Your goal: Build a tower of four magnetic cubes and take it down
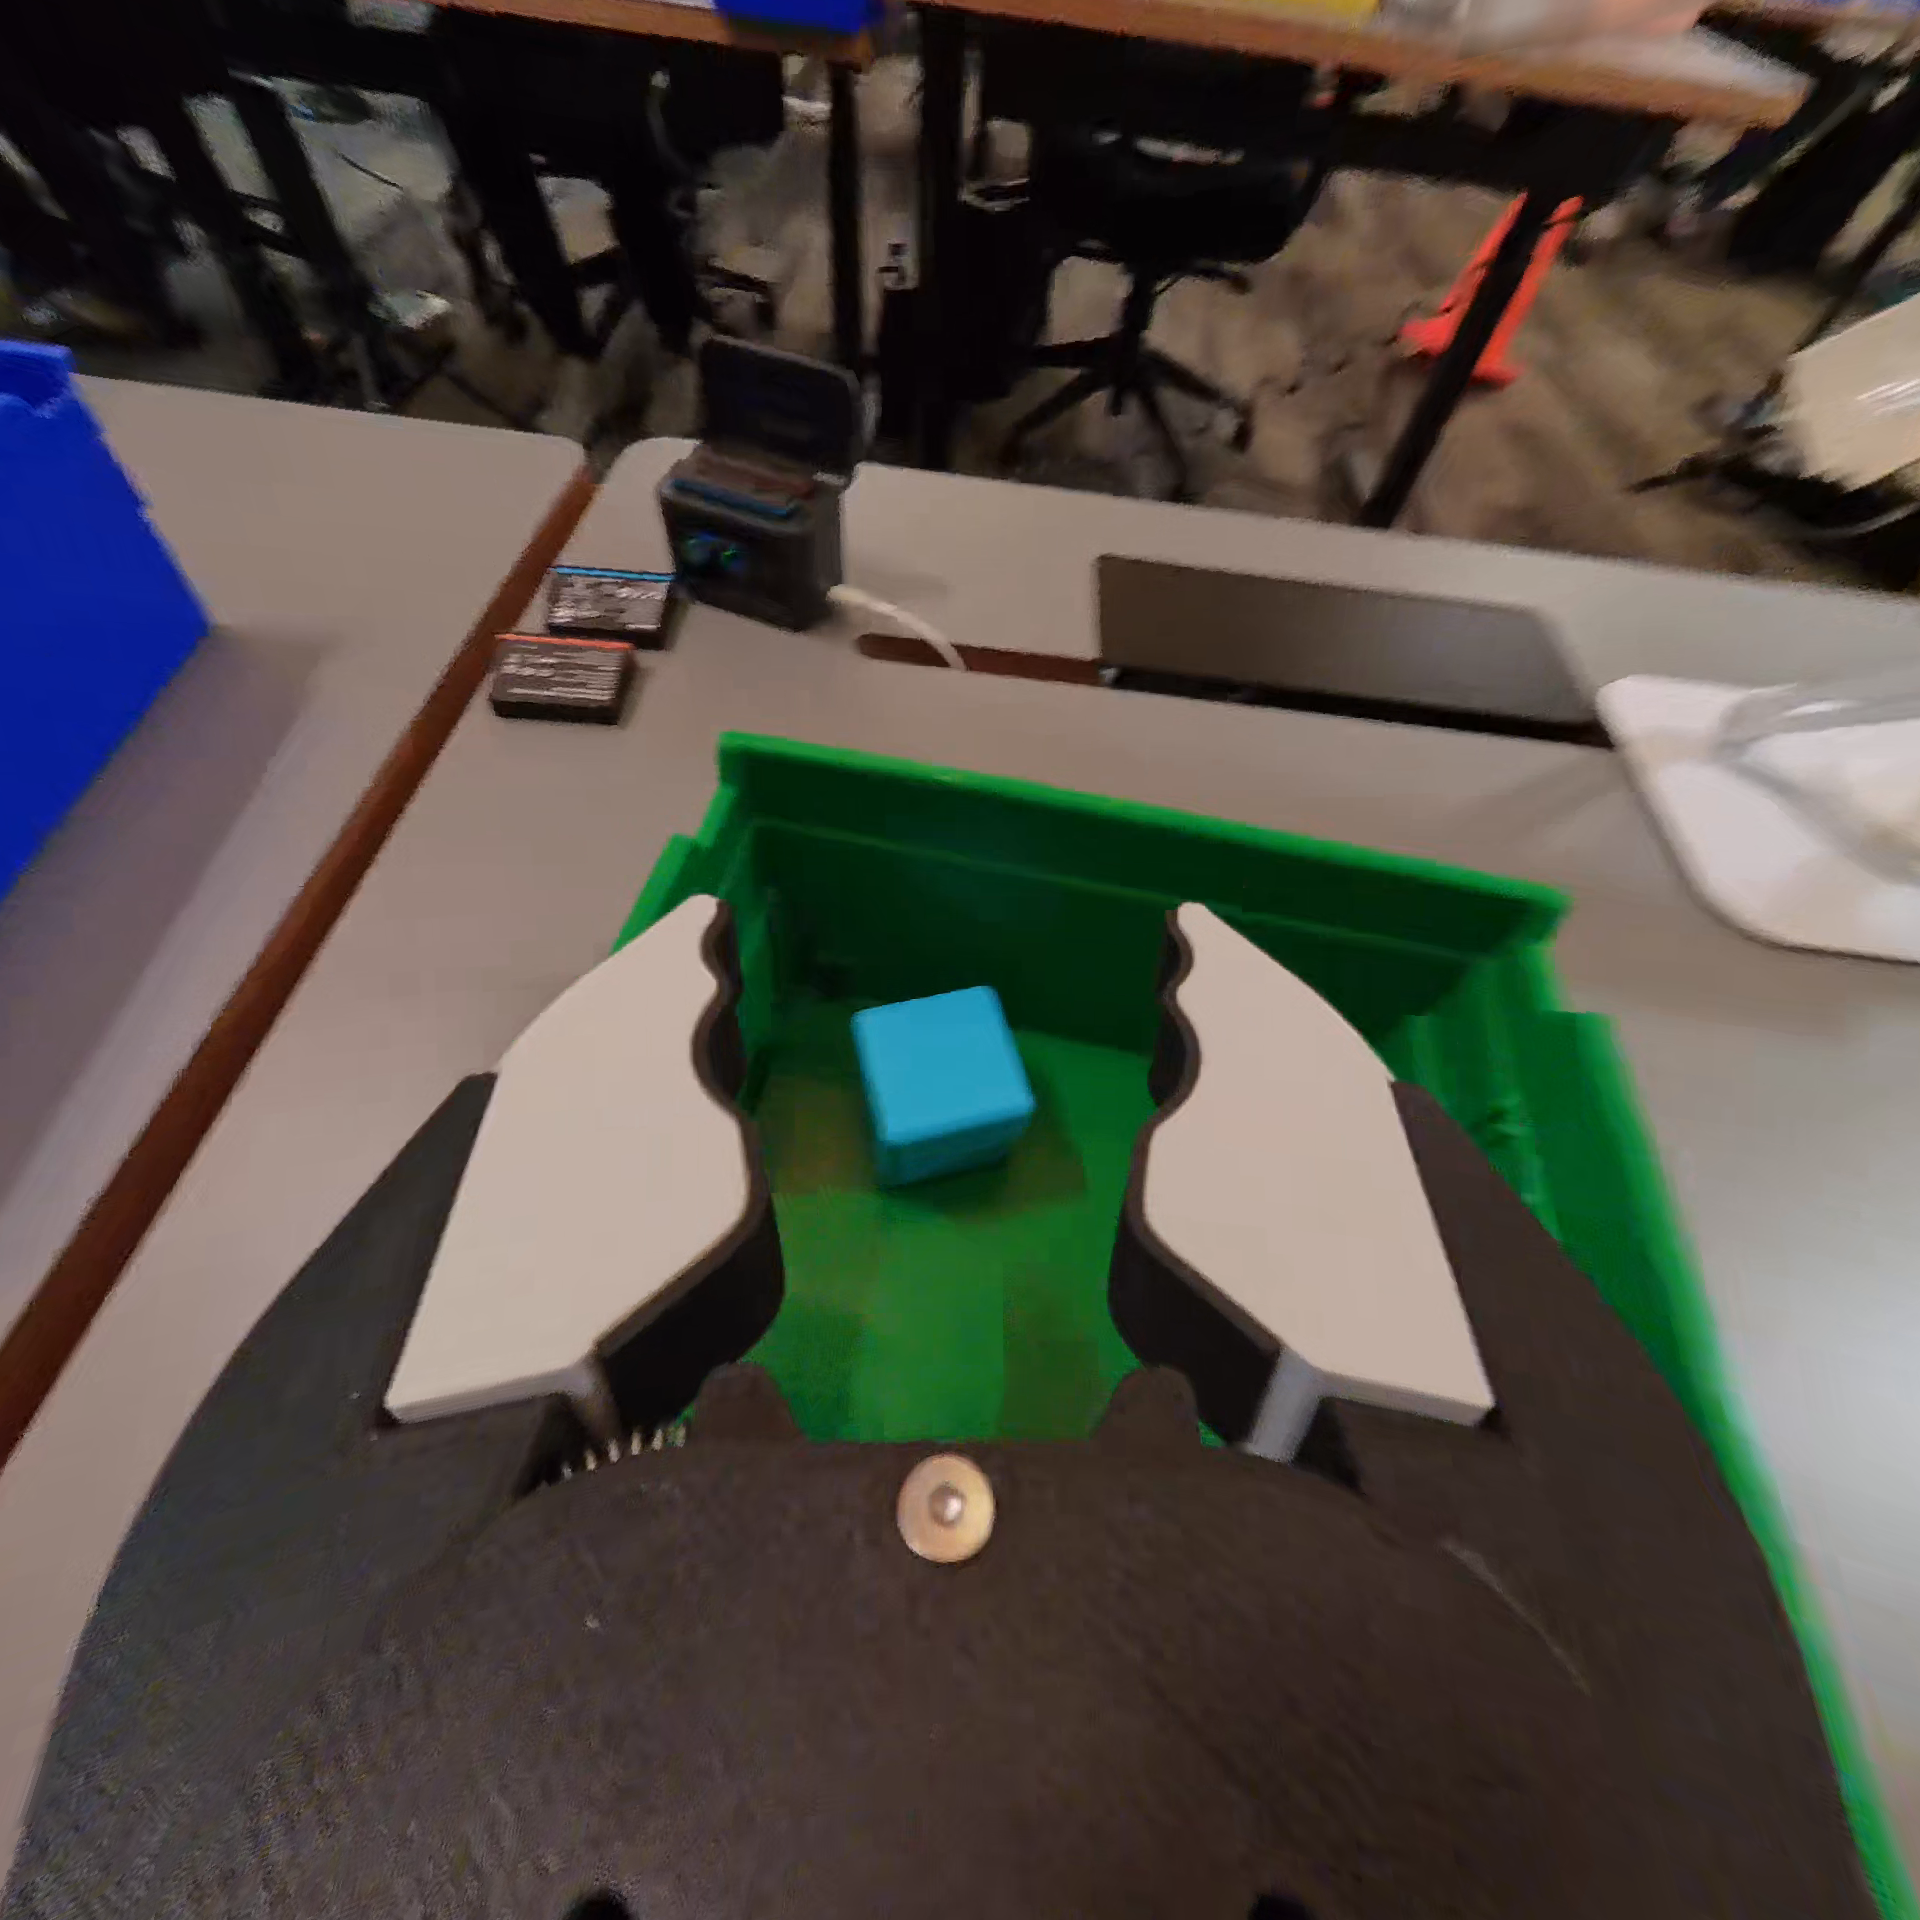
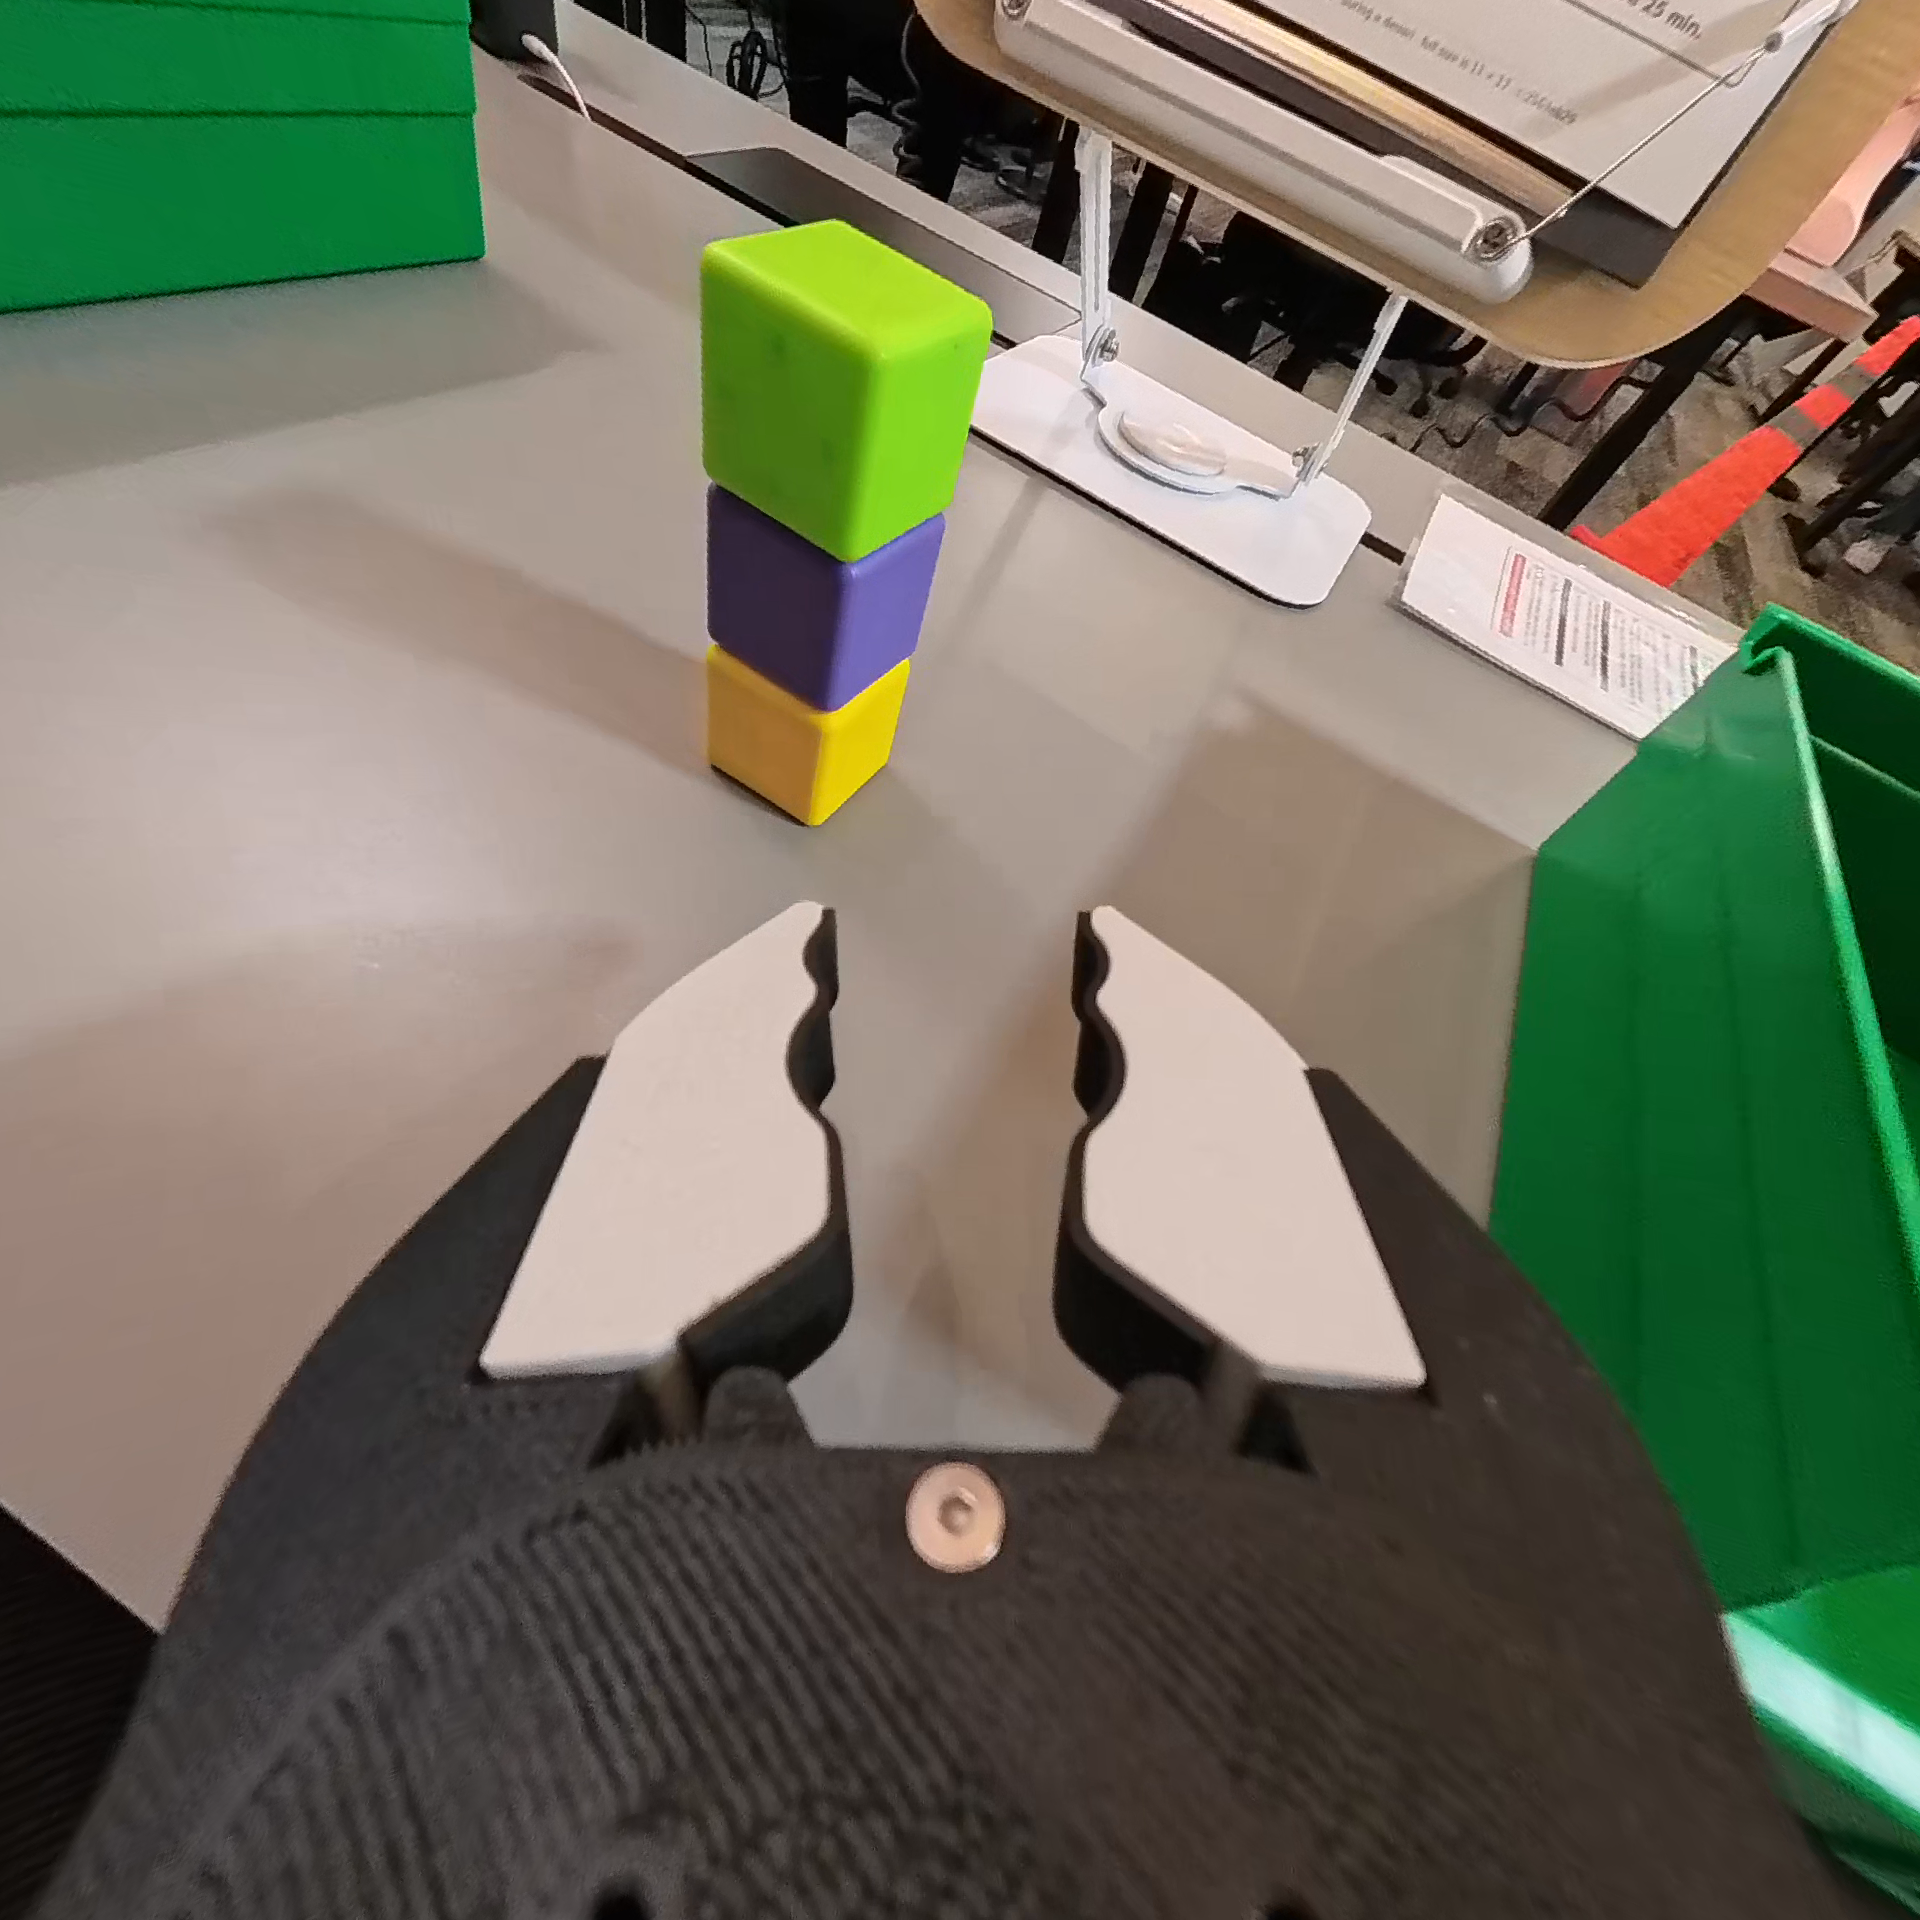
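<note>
In the left wrist view my left gripper [image 1: 951,914] is open and empty, held over a green bin [image 1: 1143,831]. A blue cube [image 1: 940,1081] lies on the bin floor between and below the fingers, untouched. In the right wrist view my right gripper [image 2: 954,920] is open and empty above the grey table [image 2: 312,727]. Ahead of it stands a stack of three cubes: a yellow cube [image 2: 800,743] at the bottom, a purple cube [image 2: 821,603] in the middle and a lime green cube [image 2: 836,384] on top. The stack is a short way beyond the fingertips.
A second green bin [image 2: 1714,1143] stands at the right, another green bin [image 2: 229,156] at the far left. A white stand [image 2: 1174,457] and a laminated sheet [image 2: 1558,623] lie behind. In the left view are a blue bin [image 1: 73,623], two black battery packs [image 1: 582,644], a black charger case [image 1: 758,499] and a table seam [image 1: 312,894]. Spacing between my two grippers at the tips: around 55 cm. The blue cube [image 1: 940,1081] sits 9 cm or so from the ends of my left fingers.
</note>
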`<state>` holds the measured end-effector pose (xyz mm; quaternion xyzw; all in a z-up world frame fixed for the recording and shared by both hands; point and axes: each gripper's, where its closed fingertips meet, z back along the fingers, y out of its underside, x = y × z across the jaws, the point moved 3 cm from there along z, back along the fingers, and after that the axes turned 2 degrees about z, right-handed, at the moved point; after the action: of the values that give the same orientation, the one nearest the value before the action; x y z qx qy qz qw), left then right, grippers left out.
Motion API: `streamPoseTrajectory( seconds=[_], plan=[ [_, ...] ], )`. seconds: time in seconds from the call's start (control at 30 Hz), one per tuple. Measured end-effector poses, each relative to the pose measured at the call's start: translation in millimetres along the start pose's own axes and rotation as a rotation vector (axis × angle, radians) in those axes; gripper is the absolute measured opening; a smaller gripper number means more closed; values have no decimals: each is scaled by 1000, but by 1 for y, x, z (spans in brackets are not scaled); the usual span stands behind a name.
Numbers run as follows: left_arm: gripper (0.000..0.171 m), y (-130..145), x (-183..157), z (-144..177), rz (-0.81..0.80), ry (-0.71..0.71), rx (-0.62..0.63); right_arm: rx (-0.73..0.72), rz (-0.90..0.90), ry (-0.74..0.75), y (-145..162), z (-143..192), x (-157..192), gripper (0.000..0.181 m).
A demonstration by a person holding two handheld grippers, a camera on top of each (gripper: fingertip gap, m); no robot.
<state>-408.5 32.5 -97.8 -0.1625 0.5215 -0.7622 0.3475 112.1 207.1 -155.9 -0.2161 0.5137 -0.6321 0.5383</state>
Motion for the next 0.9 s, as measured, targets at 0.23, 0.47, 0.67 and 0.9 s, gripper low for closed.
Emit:
streamPoseTrajectory(
  seconds=[0.23,0.47,0.67,0.9],
  plan=[
    [81,42,4,-37,-59,-61,195,5,-6,12,3,3,-3,44],
    [73,74,11,-57,-71,-131,338,12,-10,23,5,6,-5,44],
    [50,65,9,-51,-39,-79,332,12,-11,23,5,6,-5,44],
    [49,-19,-31,8,-32,182,69,12,-9,17,5,4,-4,44]
  ],
)
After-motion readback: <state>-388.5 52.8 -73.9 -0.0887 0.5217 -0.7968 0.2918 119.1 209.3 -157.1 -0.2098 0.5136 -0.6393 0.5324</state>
